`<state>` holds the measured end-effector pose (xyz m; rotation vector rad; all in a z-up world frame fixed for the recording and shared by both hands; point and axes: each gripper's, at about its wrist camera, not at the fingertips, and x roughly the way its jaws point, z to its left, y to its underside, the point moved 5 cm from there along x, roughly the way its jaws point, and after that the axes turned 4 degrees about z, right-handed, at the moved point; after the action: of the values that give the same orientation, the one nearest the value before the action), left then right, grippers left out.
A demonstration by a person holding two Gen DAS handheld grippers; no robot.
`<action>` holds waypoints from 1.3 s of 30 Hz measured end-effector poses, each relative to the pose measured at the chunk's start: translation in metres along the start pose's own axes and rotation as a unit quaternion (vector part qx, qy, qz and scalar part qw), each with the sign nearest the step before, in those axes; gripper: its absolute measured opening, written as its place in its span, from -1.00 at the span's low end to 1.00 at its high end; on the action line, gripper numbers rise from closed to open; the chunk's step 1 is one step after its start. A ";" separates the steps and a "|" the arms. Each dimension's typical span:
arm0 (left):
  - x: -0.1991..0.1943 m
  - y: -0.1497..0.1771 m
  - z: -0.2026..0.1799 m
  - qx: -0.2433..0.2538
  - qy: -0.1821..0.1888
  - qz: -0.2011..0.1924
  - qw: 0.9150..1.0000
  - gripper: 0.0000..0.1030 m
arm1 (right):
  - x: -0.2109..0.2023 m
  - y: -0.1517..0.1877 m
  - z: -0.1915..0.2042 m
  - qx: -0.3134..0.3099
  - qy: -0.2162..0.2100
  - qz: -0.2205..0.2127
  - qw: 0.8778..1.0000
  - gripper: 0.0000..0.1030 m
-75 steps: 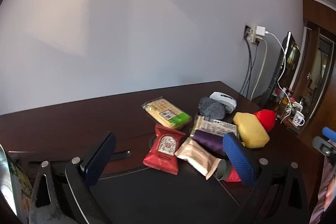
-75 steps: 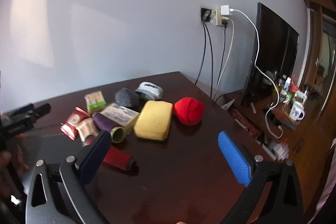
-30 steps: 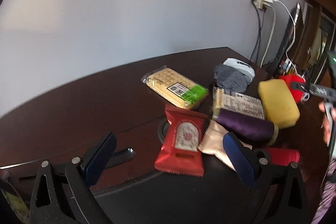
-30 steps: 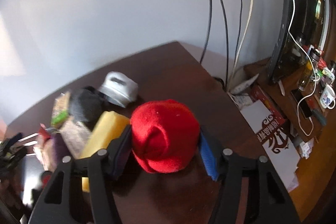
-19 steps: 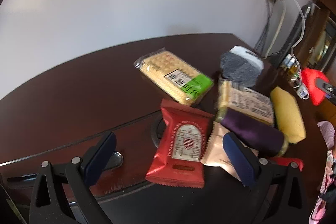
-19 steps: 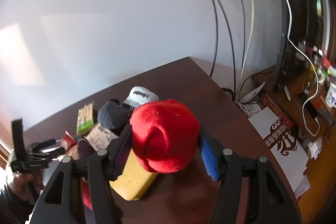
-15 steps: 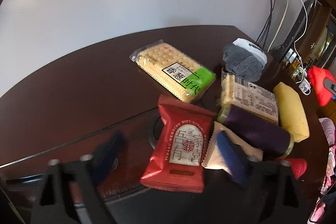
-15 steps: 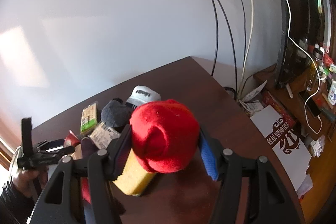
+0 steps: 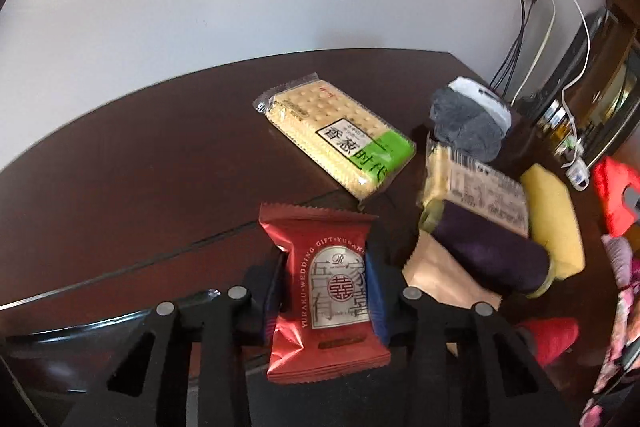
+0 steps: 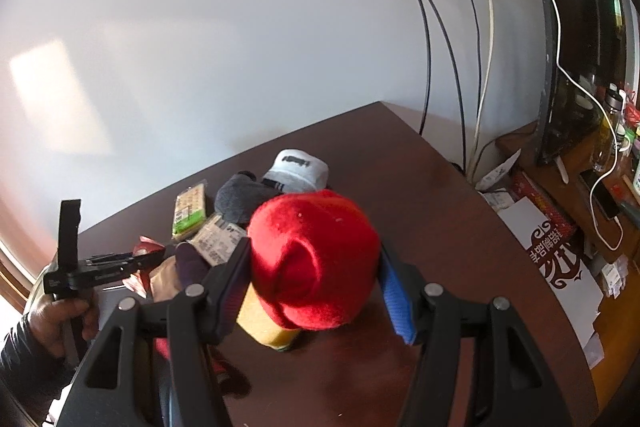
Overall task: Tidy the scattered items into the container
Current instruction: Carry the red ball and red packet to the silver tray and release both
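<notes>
My left gripper [image 9: 324,263] is shut on a red snack packet [image 9: 316,231], its pads pressing both long sides; the packet lies on the dark wooden table [image 9: 140,179]. In the right wrist view my right gripper [image 10: 314,255] is shut on a red woolly hat [image 10: 312,227], held above the table. Behind the packet lie a cracker pack [image 9: 336,135], a beige packet [image 9: 440,275], a purple roll [image 9: 492,259], a labelled packet [image 9: 480,187], a yellow sponge [image 9: 556,223] and a grey sock bundle [image 9: 464,123]. I see no container clearly.
A white cap-like item [image 10: 298,167] sits behind the grey bundle. Cables [image 10: 480,67] hang from wall sockets, and a dark screen [image 10: 572,27] stands right of the table's edge. A hand [image 10: 52,311] grips the left tool. A black mat [image 9: 320,407] lies under my left gripper.
My left gripper came down over the red packet and closed on it. The right gripper, which closed on the red hat earlier, has lifted it off the table.
</notes>
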<state>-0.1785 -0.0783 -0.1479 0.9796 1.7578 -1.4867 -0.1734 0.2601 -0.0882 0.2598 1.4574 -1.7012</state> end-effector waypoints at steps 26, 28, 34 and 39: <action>-0.238 0.139 0.133 -0.108 -0.090 -0.139 0.980 -0.28 | 0.010 0.055 0.246 -0.120 -0.166 0.051 0.977 0.19; -0.249 0.163 0.160 -0.129 -0.111 -0.135 0.976 -0.28 | 0.014 0.064 0.287 -0.143 -0.194 0.064 0.968 0.19; -0.278 0.218 0.221 -0.182 -0.153 -0.136 0.962 -0.28 | 0.028 0.102 0.414 -0.225 -0.244 0.105 0.937 0.19; -0.283 0.236 0.245 -0.199 -0.163 -0.136 0.957 -0.28 | 0.037 0.137 0.491 -0.288 -0.248 0.128 0.916 0.19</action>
<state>0.1709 -0.3394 -0.0736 0.2772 1.8904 -1.2860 0.0772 -0.1850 -0.0635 -0.2779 1.3858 -0.9679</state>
